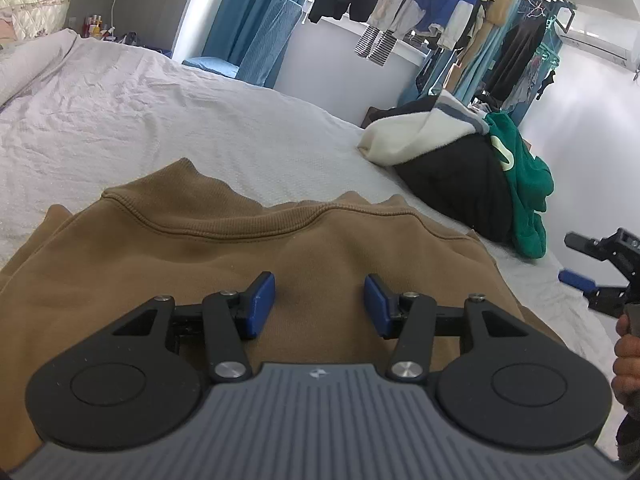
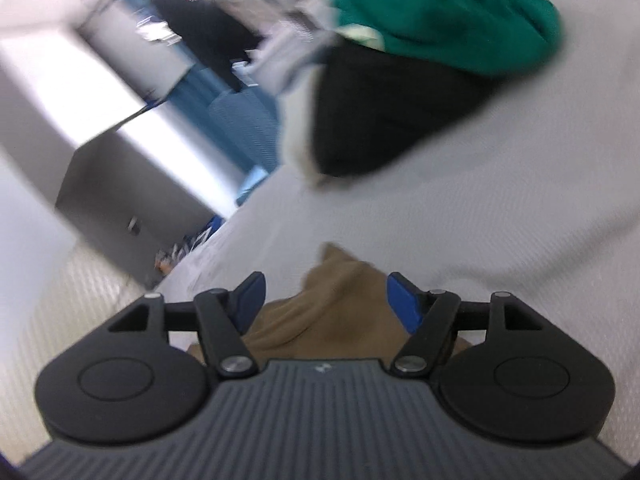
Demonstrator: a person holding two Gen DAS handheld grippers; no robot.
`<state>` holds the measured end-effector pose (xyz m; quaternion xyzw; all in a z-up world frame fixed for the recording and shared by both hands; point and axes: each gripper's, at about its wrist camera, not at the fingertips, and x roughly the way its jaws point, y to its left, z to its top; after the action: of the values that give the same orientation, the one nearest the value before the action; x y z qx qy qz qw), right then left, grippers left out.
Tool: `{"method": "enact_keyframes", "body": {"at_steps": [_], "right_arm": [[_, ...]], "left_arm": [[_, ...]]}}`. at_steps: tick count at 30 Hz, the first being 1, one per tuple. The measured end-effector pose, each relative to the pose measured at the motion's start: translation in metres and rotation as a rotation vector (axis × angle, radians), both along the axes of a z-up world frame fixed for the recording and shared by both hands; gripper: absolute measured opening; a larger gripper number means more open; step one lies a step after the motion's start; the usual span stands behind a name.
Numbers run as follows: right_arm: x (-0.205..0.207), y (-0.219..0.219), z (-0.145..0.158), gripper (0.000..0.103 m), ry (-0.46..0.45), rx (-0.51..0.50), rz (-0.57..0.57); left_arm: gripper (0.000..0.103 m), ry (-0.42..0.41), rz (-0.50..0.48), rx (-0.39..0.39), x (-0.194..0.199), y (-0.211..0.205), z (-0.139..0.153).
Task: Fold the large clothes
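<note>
Up close in the left wrist view, the left hand-held gripper (image 1: 320, 306) hangs over a brown sweatshirt (image 1: 200, 264) spread on the bed (image 1: 160, 120). Its blue pads (image 1: 260, 304) stand apart, with only the flat cloth showing below the gap and nothing pinched. The ribbed collar (image 1: 224, 224) lies just ahead of the fingers, towards the far side of the bed. Beyond it the white sheet is wrinkled and bare. To the right, a heap of clothes (image 1: 460, 160) sits near the bed's edge: cream on top, black below, a green garment (image 1: 528, 184) spilling down beside it. It lies well apart from the sweatshirt. Behind, a rack (image 1: 480, 20) hung with clothes and blue curtains (image 1: 256, 20) line the wall. Bottles (image 1: 94, 26) stand by the headboard at far left. At the right border the right hand-held gripper (image 1: 592, 272) is in view, with a hand (image 1: 628, 356) below it.

Next, the right wrist view is blurred. The right hand-held gripper (image 2: 324, 304) has its jaws wide apart, and a crumpled edge of the sweatshirt (image 2: 332, 312) shows between and beneath them, untouched by either pad. White sheet (image 2: 500, 220) fills the right side. The heap (image 2: 392, 112) lies ahead, black with green (image 2: 440, 20) above it. A dark cabinet (image 2: 104, 184) stands at left past the bed's edge.
</note>
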<state>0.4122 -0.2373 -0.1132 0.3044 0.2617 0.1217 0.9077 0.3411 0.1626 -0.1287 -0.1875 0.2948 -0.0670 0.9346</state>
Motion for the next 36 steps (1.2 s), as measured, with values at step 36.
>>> {"method": "enact_keyframes", "body": {"at_steps": [36], "right_arm": [[0.028, 0.152, -0.052, 0.074, 0.03, -0.327, 0.412]], "left_arm": [[0.06, 0.061, 0.041, 0.062, 0.028, -0.008, -0.014]]}}
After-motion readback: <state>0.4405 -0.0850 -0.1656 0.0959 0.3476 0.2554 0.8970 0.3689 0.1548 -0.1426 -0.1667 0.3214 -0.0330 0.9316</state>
